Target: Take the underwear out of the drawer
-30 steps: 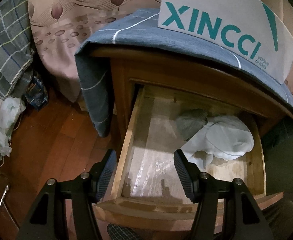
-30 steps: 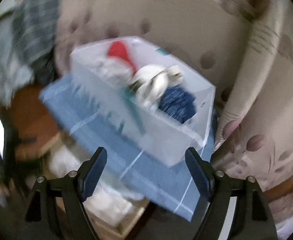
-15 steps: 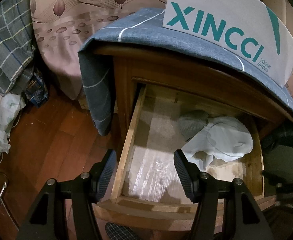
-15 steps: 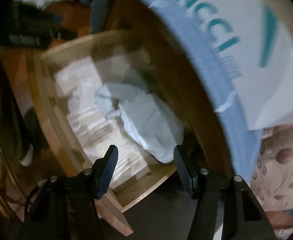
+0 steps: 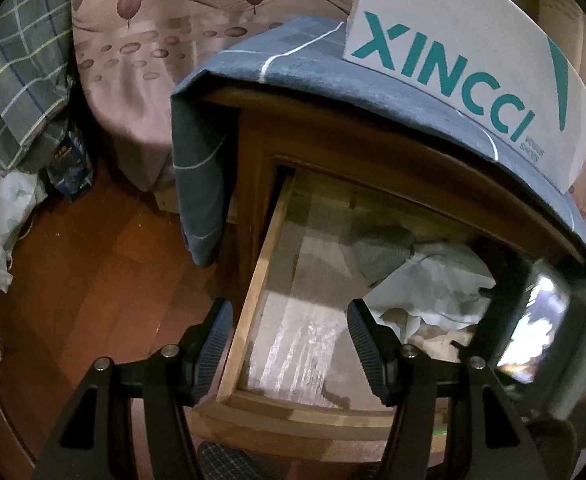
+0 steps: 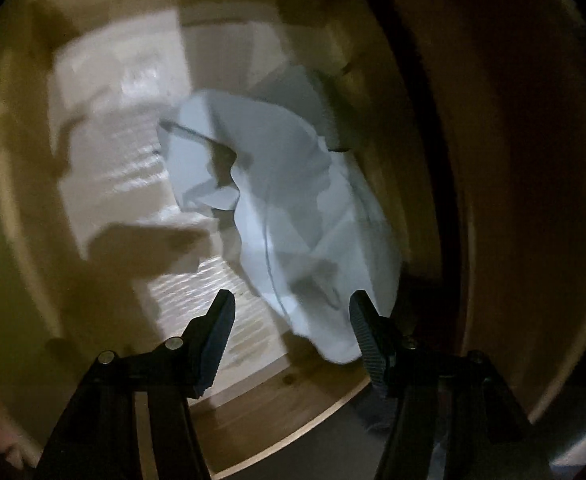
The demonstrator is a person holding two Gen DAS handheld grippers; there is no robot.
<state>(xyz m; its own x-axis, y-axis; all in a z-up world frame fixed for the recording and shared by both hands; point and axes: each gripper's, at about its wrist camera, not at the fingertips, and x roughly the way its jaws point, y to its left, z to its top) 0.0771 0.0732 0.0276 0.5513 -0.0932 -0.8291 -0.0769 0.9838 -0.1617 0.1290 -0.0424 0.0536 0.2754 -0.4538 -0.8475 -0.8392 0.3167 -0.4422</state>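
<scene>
Down inside the open drawer, the pale underwear lies crumpled toward the right side wall, beside a grey garment. Jaws just reopening slightly, the right gripper hangs apart over the cloth's near end; the left gripper hovers agape above the drawer's left wall. A blue cloth and white box overhang.

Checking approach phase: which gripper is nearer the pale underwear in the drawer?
Right. The right gripper is down inside the drawer, open jaws straddling the underwear's near edge. The left gripper hangs over the drawer's front left corner, apart.
</scene>
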